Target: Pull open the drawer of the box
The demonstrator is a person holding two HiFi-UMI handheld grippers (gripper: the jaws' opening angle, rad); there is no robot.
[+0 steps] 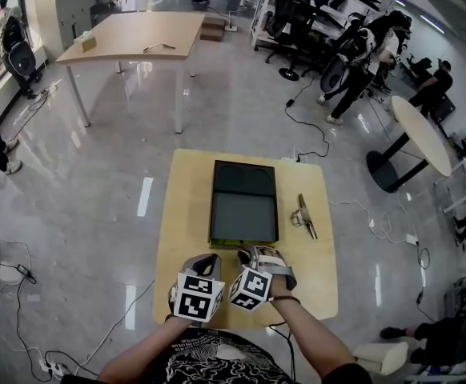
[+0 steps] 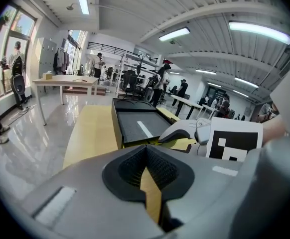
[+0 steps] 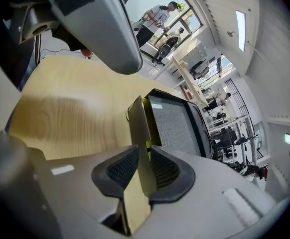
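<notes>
A flat black box (image 1: 243, 202) lies in the middle of a small wooden table (image 1: 185, 214). Its drawer front (image 3: 137, 121) faces me, and a yellow-green strip (image 1: 241, 242) shows at that edge. My right gripper (image 1: 253, 256) is at the box's near edge, and in the right gripper view (image 3: 140, 163) it is shut on the thin dark drawer front, which runs between the pads. My left gripper (image 1: 207, 261) hovers just left of it over bare tabletop, short of the box (image 2: 137, 123). Its pads (image 2: 135, 166) meet with nothing between them.
A metal tool (image 1: 304, 216) lies on the table right of the box. The table's near edge is just under my hands. A larger wooden table (image 1: 133, 34) stands far back, a round table (image 1: 421, 134) at the right, and cables (image 1: 313, 122) lie on the floor.
</notes>
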